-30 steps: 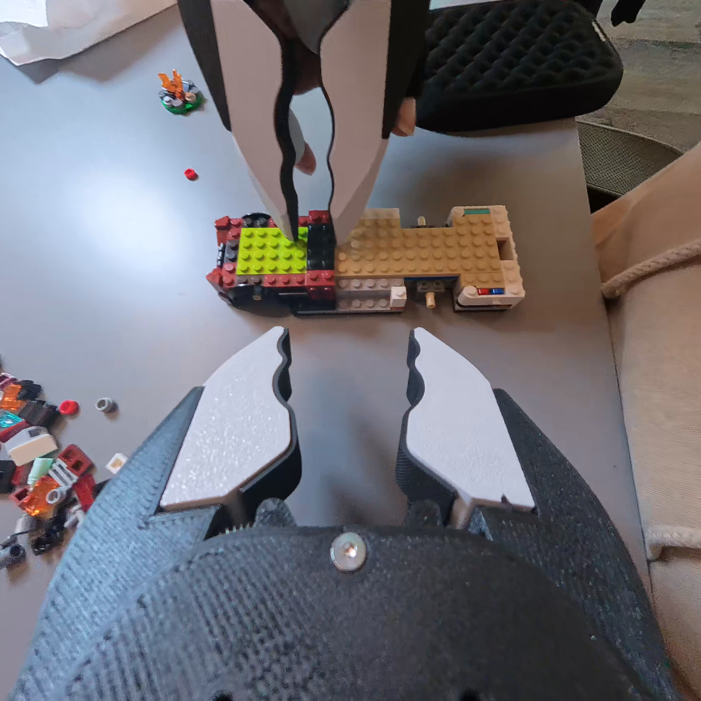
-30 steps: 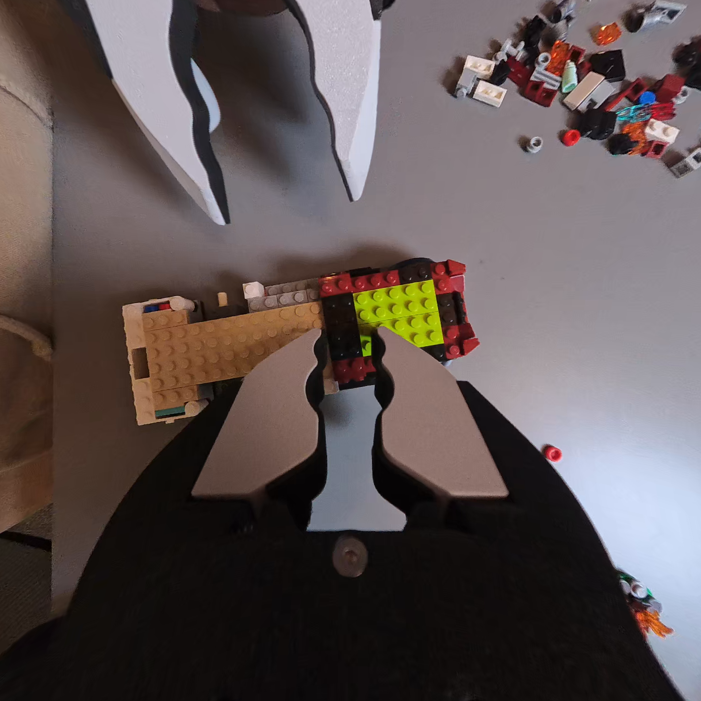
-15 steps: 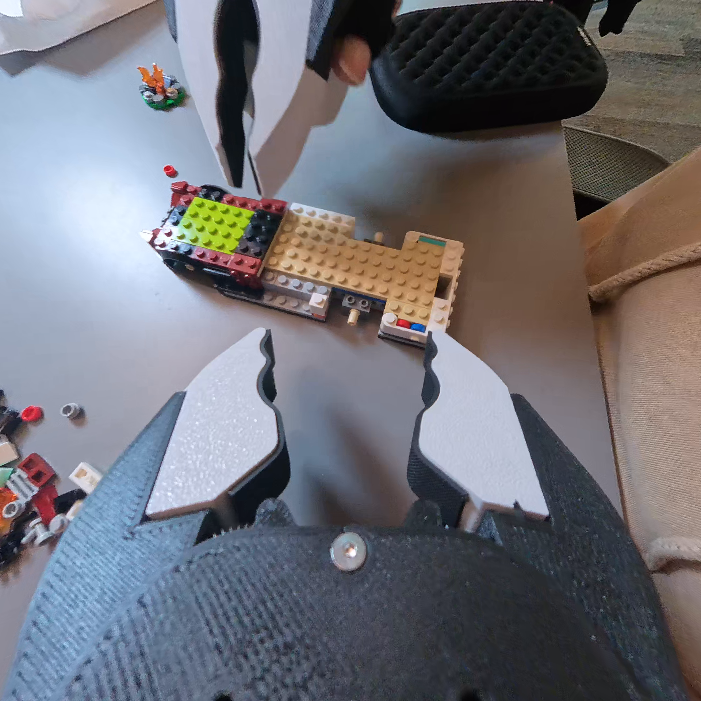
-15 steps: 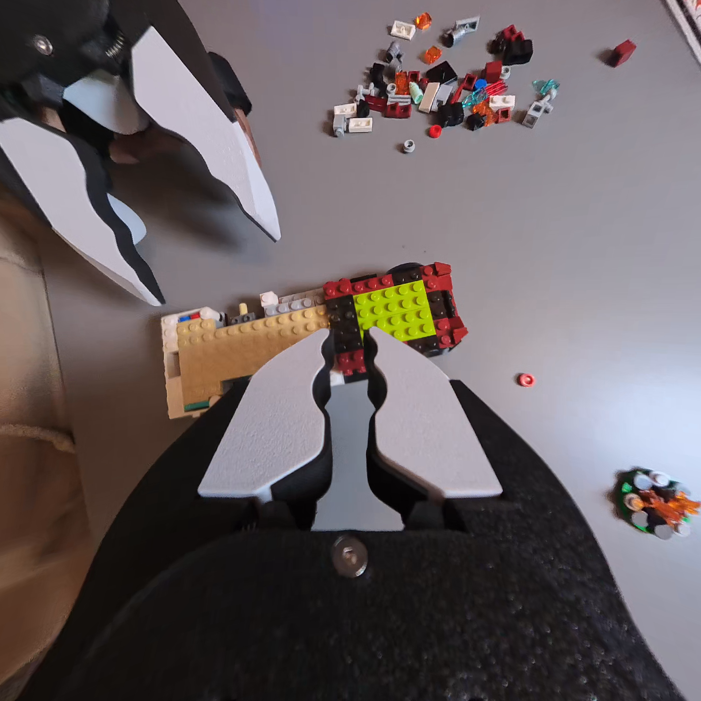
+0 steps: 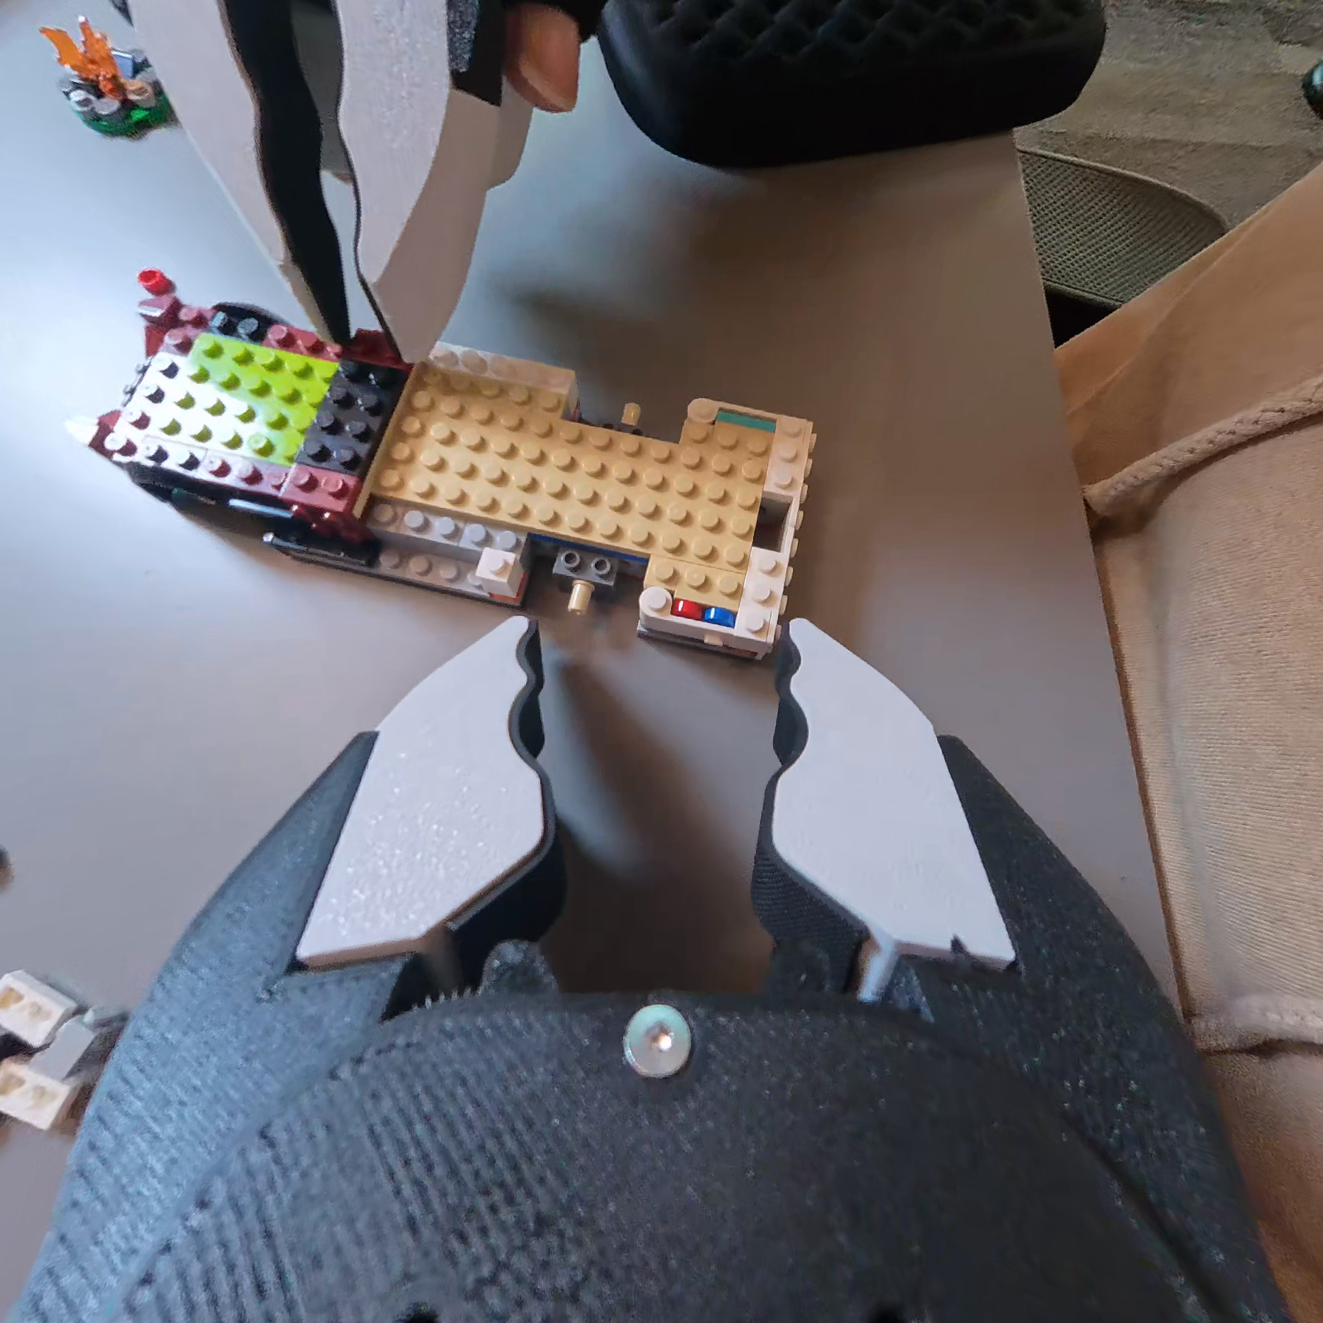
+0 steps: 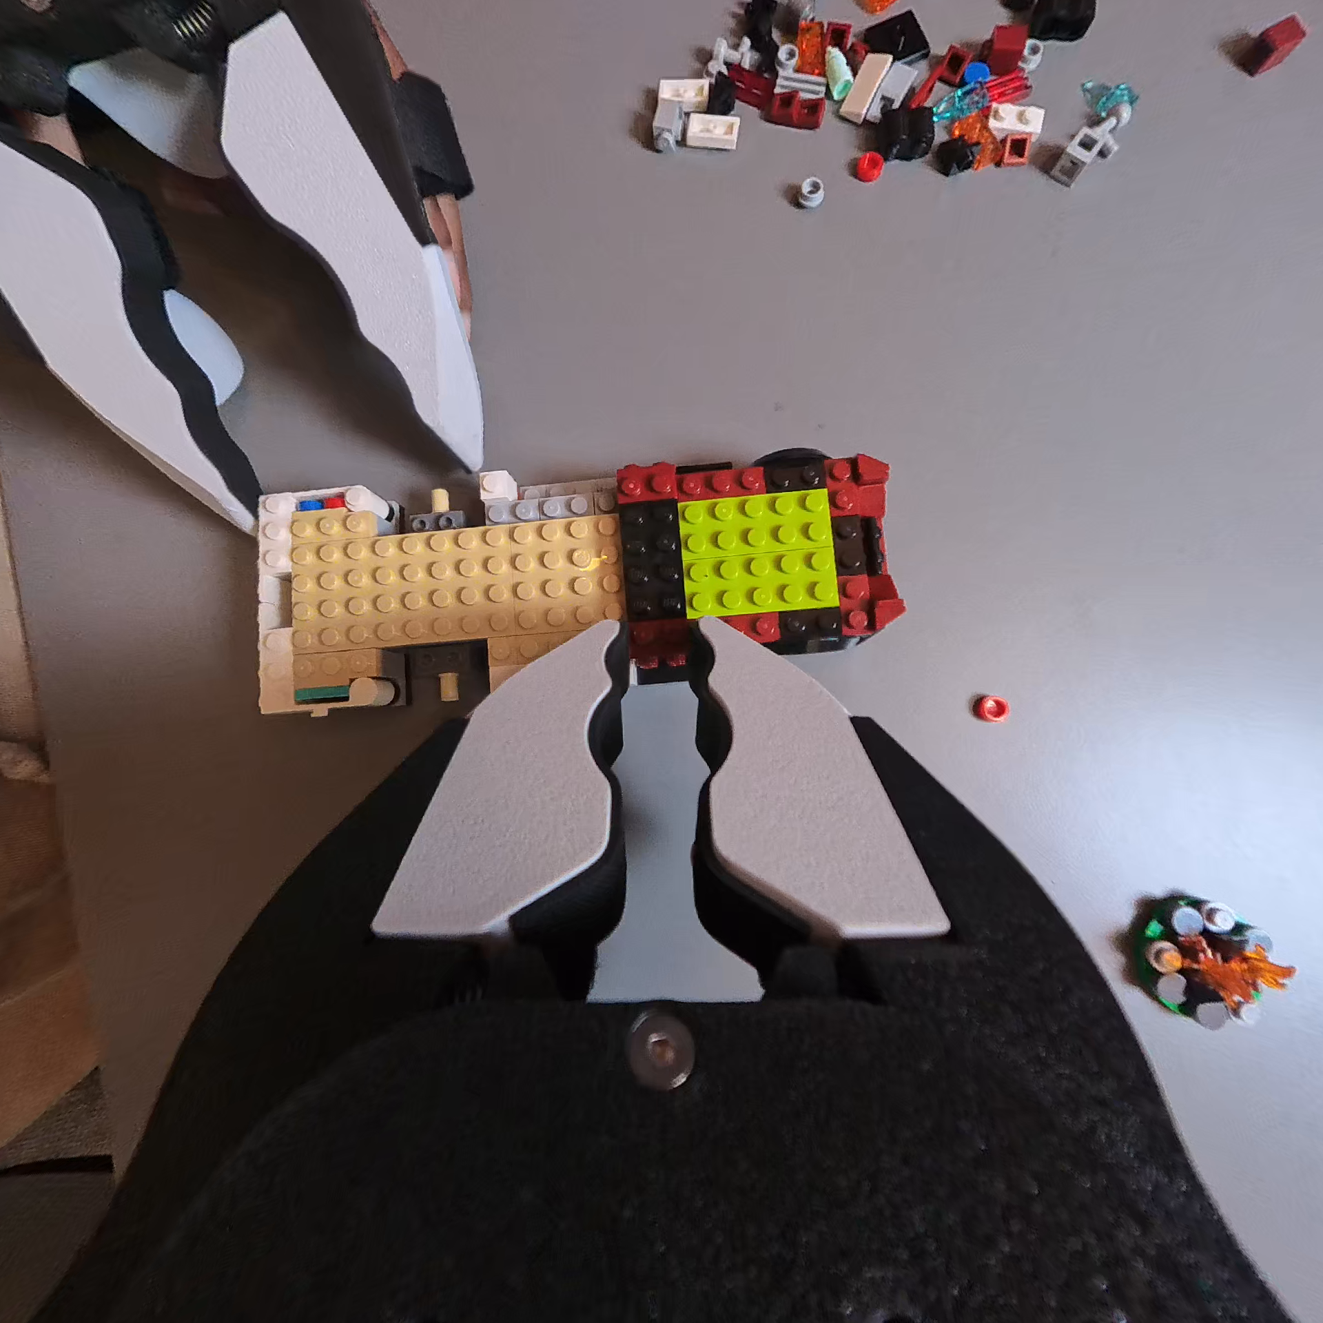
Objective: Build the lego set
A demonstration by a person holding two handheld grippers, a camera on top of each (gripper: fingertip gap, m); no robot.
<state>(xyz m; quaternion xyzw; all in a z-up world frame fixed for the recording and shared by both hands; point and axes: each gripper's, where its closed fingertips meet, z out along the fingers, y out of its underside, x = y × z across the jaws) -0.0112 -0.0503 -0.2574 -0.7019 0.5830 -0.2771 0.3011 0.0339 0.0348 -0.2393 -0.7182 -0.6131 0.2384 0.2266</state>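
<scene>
A flat brick model lies on the grey table, with a tan plate in the middle, a lime and dark red end, and a white corner bearing red and blue studs. My left gripper is open and empty, its tips just short of that white corner and not touching it. My right gripper is shut on a dark red brick at the model's edge, next to the black strip. It also shows in the left wrist view, coming down on the far edge. The left gripper's fingers show at the top left of the right wrist view.
A pile of loose small bricks lies beyond the model. A red round stud and a green round piece with orange flames lie to the right. A black padded chair and beige fabric border the table's edge. The left gripper is farther from the red round stud, some 15 cm, than the right, some 9 cm. My left wrist view looks at it from another angle.
The model has shifted and turned on the table while staying fixed in my right gripper's grasp. My left gripper has come close to the white corner and narrowed a little, still open.
</scene>
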